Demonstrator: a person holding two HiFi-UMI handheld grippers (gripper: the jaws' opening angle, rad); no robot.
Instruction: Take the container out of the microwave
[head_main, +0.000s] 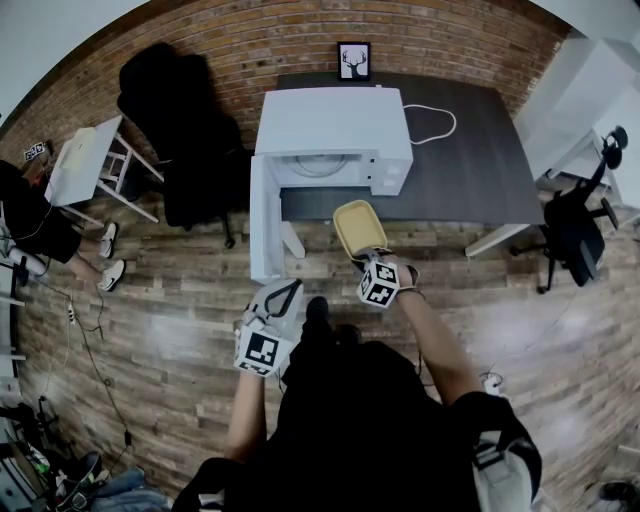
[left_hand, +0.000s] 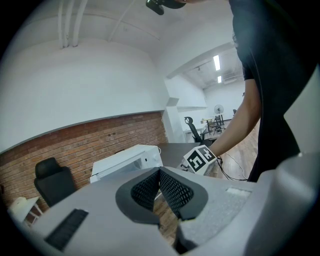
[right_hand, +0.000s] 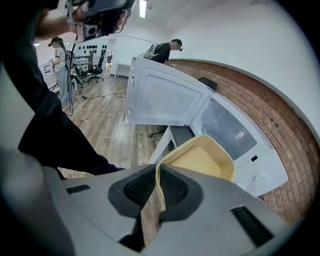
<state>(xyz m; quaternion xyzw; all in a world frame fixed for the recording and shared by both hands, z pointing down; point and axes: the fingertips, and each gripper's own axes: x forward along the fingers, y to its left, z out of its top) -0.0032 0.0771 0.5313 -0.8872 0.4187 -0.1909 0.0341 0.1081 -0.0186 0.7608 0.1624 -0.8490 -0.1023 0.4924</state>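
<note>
A white microwave (head_main: 332, 138) stands on a dark desk (head_main: 470, 160), its door (head_main: 263, 232) swung open to the left. A pale yellow container (head_main: 360, 228) hangs in the air in front of the desk's edge, outside the oven. My right gripper (head_main: 372, 262) is shut on its near rim; the right gripper view shows the container (right_hand: 202, 156) clamped between the black pads, with the microwave (right_hand: 235, 140) beyond. My left gripper (head_main: 283, 298) is held low near my body, shut on nothing. In the left gripper view its jaws (left_hand: 160, 186) meet, with the microwave (left_hand: 127, 161) behind.
A black office chair (head_main: 185, 130) stands left of the microwave and another (head_main: 578, 225) at the right. A framed deer picture (head_main: 354, 61) leans on the brick wall. A white cable (head_main: 435, 122) lies on the desk. A person (head_main: 40, 215) sits at far left.
</note>
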